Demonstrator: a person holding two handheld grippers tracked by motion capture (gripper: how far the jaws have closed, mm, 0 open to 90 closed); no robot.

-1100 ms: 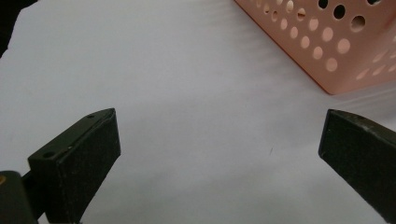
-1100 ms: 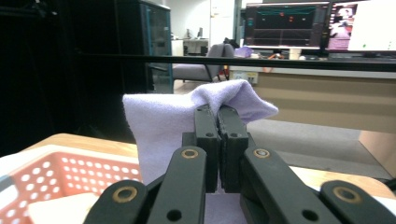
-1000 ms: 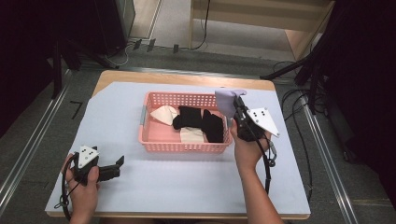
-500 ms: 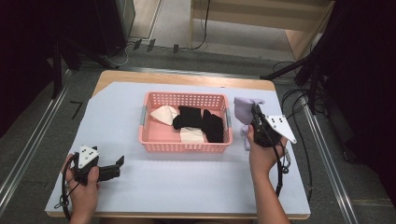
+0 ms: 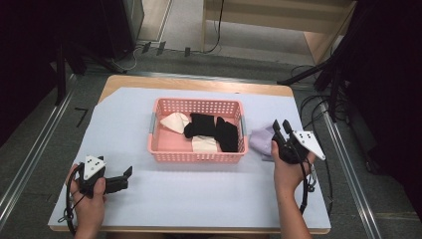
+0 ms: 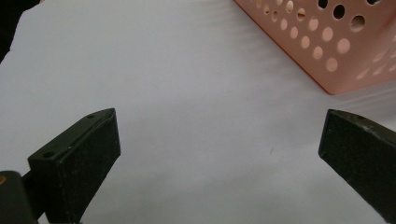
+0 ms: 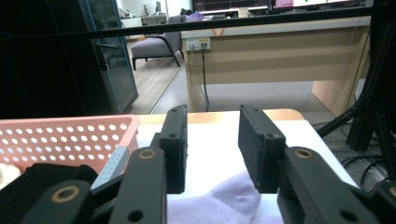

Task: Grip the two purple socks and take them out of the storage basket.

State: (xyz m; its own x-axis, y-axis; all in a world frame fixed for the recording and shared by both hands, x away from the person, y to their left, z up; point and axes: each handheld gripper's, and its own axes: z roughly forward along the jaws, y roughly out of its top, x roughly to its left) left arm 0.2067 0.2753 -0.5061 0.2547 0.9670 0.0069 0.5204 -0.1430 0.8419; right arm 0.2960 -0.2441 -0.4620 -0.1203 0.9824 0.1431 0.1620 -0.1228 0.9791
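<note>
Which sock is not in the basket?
The purple sock. It lies on the table just right of the pink basket, by the right gripper. The white and black socks are all inside the basket.

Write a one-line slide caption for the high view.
Right gripper open over a lilac sock beside the pink basket of socks; left gripper open on the white mat.

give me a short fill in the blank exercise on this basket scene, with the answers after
1. The perforated basket on the table is ____ in colour.
2. The lavender cloth lies on the sheet just outside the basket's ____ end.
3. The left hand-held gripper has its jaws ____, with nothing between them.
4. The right hand-held gripper stands directly above the ____ cloth.

Missing words: pink; right; open; lavender
</note>
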